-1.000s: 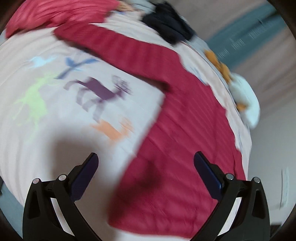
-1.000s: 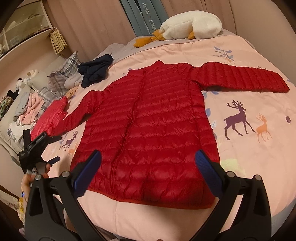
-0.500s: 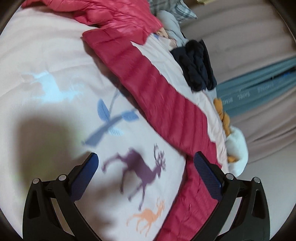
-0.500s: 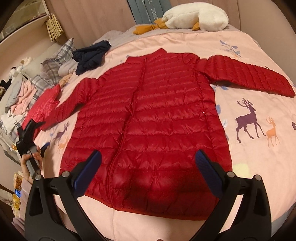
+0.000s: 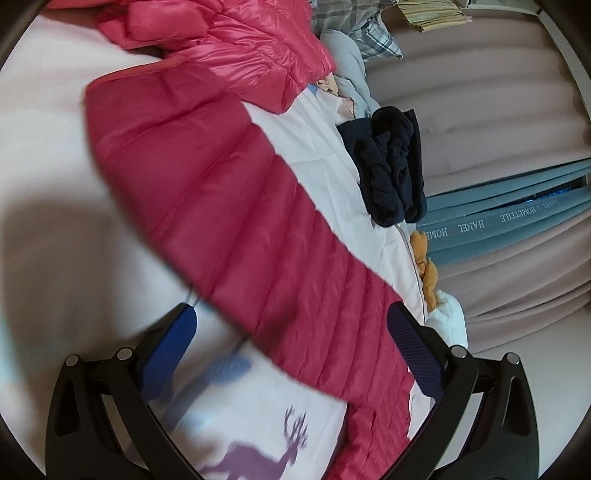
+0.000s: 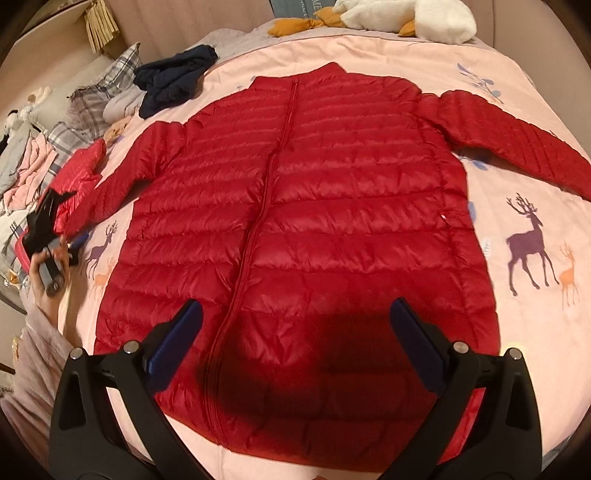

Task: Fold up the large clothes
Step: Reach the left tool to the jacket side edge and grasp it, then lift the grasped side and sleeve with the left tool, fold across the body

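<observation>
The red puffer jacket (image 6: 306,229) lies spread flat, zipped, on the pink bed (image 6: 524,332), the right claw (image 6: 295,332) spread wide above its hem, the left claw (image 5: 291,332) gaping over one sleeve.

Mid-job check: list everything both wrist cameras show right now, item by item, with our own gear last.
Quilted red puffer jacket: 1, red, spread flat front-up on the bed, zipped, sleeves out.
Pink deer-print bedsheet: 1, pink, under the jacket.
Shiny pinkish-red puffer garment: 1, crumpled beside the jacket's left-side cuff.
Bunched navy fleece garment: 1, dark blue, near the bed's far left edge.
White plush toy with orange feet: 1, at the bed's head.
Plaid and grey clothes pile: several, left edge.
Blue boxes: count unclear, against the curtain.
Left gripper: open, over the sleeve.
Right gripper: open, over the hem.
Hand: 1, holding the left gripper.
</observation>
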A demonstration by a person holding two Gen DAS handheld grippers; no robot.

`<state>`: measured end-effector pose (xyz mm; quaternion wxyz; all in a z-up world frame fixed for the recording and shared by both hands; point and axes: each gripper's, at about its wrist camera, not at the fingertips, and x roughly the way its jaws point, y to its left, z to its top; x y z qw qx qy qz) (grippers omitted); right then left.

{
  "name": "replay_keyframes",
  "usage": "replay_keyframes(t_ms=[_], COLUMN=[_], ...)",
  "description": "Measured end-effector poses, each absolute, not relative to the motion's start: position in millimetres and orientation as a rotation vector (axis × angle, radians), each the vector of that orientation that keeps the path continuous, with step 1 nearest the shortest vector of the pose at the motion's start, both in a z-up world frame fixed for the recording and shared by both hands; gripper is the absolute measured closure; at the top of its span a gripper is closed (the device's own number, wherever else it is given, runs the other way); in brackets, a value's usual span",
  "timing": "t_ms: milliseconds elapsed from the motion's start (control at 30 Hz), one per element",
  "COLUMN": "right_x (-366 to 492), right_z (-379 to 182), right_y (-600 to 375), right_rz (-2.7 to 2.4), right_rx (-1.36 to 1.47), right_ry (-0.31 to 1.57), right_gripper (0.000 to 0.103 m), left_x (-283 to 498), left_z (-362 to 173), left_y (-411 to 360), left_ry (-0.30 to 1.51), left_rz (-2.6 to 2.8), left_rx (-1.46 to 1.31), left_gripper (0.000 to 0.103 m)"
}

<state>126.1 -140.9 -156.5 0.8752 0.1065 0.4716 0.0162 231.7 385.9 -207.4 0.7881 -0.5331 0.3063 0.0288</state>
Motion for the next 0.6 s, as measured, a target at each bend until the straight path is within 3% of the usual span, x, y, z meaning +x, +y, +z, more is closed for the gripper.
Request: replay_keyframes(t_ms=[300, 367, 533, 600], right_x=[140, 143, 146, 147], right_z=[-170, -173, -178, -179], right_y=[-131, -132, -131, -130], right_rz=[0.03, 0.028, 0.035, 0.037], right_rx=[0.182, 0.184, 0.189, 0.186], right_ry=[1.011, 1.019, 1.031, 1.032], right_gripper=[0.002, 0.002, 0.002, 0.002], left_x=[264, 266, 268, 263], left_z=[-207, -207, -219, -225], left_y=[402, 402, 407, 412], left_ry=[0.653, 0.657, 0.71, 0.703], left_rz=[0.131, 0.155, 0.21, 0.208], left_rx=[-1.194, -1.18, -1.176, -1.209], left_gripper=[0.001, 0.007, 0.065, 0.075])
